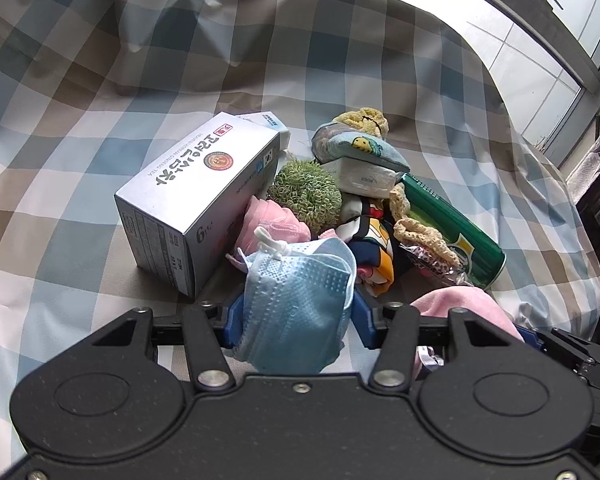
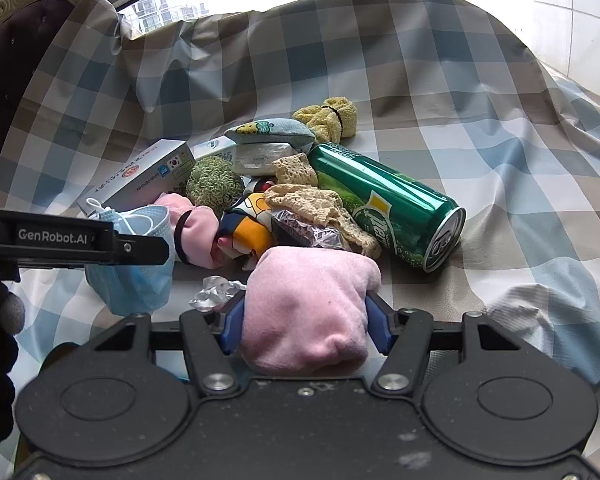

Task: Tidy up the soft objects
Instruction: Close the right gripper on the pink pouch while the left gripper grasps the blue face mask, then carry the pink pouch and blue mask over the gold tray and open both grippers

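My left gripper (image 1: 298, 320) is shut on a blue face mask (image 1: 300, 300), held just in front of the pile; the mask (image 2: 136, 276) and that gripper (image 2: 136, 246) also show in the right wrist view. My right gripper (image 2: 304, 324) is shut on a pink cloth (image 2: 308, 304), which also shows in the left wrist view (image 1: 464, 308). The pile holds a green fluffy ball (image 1: 305, 194), pink scrunchie (image 2: 202, 234), colourful cloth (image 2: 248, 224), yellow knit (image 2: 332, 118), cream crochet piece (image 2: 312, 204) and a small blue pillow (image 2: 272, 130).
A grey tea box (image 1: 196, 200), a green can (image 2: 388, 204), a white packet (image 1: 360, 178) and a crumpled foil wrapper (image 2: 216, 294) lie among the pile on the checked cloth (image 1: 100, 120). A window is behind, a dark chair (image 2: 16, 56) at left.
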Demonstrator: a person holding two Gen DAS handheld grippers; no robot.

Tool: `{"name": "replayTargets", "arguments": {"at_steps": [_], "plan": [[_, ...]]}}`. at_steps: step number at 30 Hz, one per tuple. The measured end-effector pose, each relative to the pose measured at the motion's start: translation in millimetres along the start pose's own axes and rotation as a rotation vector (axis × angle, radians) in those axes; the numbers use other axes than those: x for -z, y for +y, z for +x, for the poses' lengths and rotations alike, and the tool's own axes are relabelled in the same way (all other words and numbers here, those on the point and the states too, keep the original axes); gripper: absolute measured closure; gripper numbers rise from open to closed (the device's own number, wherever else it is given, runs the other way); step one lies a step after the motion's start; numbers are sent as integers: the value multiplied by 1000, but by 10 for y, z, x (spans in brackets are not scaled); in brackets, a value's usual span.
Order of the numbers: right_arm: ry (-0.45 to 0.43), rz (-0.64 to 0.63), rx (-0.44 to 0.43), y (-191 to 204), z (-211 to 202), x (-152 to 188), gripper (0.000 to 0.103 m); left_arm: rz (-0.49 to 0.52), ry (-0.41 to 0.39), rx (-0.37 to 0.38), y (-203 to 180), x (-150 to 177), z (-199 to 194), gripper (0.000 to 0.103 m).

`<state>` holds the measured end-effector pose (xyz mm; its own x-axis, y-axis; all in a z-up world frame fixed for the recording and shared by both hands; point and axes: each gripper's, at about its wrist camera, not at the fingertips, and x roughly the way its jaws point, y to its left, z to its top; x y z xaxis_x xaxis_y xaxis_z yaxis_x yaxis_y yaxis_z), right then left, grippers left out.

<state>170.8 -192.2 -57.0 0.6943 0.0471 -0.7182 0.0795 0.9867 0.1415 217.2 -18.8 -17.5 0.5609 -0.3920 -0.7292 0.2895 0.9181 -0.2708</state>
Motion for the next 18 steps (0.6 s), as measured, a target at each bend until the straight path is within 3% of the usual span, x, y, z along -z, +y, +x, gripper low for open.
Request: {"name": "replayTargets", "arguments": {"at_steps": [9, 18], "plan": [[-80, 50, -9, -63, -539, 9, 43, 47, -83, -39, -163, 171, -626, 52], [-173, 92, -22, -122, -1282, 242, 43, 69, -135, -91, -269, 523, -1211, 52]]}}
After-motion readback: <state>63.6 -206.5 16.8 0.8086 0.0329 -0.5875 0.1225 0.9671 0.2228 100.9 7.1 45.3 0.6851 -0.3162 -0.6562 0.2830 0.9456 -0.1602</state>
